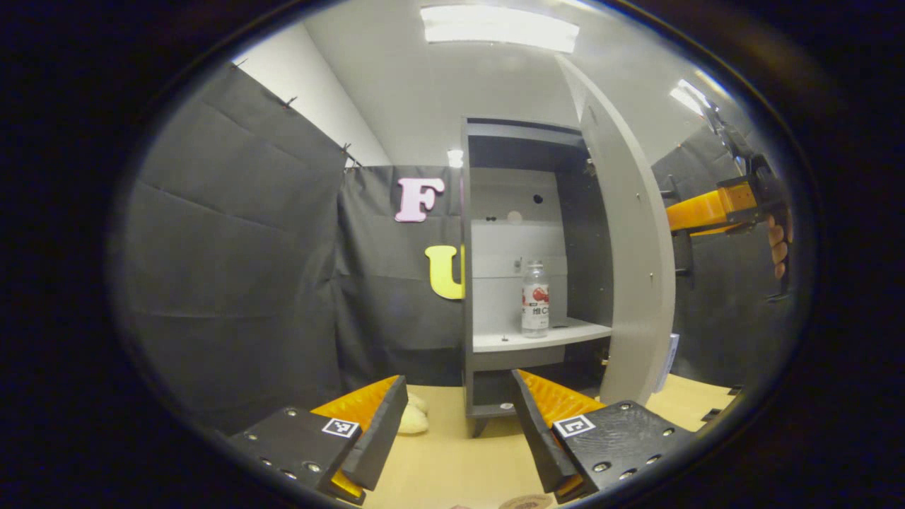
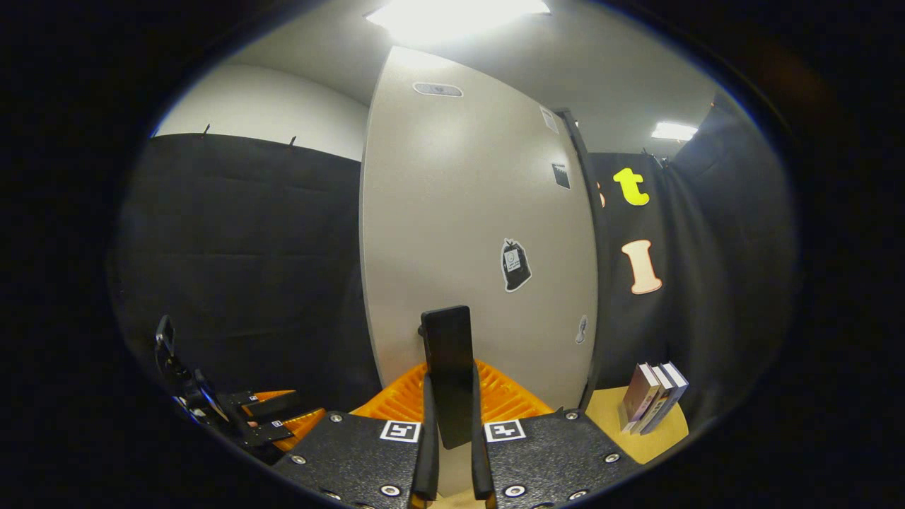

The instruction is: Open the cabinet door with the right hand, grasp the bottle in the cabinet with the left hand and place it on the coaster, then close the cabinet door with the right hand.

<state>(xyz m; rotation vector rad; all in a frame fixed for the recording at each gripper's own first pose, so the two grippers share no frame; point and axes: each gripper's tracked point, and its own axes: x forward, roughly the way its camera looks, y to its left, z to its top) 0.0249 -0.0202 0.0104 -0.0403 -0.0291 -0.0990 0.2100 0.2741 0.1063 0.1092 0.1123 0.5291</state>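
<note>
In the left gripper view a grey cabinet [image 1: 481,247] stands with its door [image 1: 629,283] swung wide. A clear bottle [image 1: 535,300] with a red-and-white label stands upright on the middle shelf. My left gripper [image 1: 459,424] is open and empty, low over the table and well short of the bottle. A round coaster [image 1: 527,502] peeks in at the bottom edge. In the right gripper view my right gripper [image 2: 451,385] is shut on the door's black handle [image 2: 445,339]. That gripper [image 1: 679,215] also appears past the door's edge, held by a hand [image 1: 778,244].
The cabinet stands on a light wooden table [image 1: 438,466]. A pale rounded object [image 1: 413,420] lies beside the cabinet's foot. Three books [image 2: 654,403] stand on the table right of the door. Black cloth walls close in the booth.
</note>
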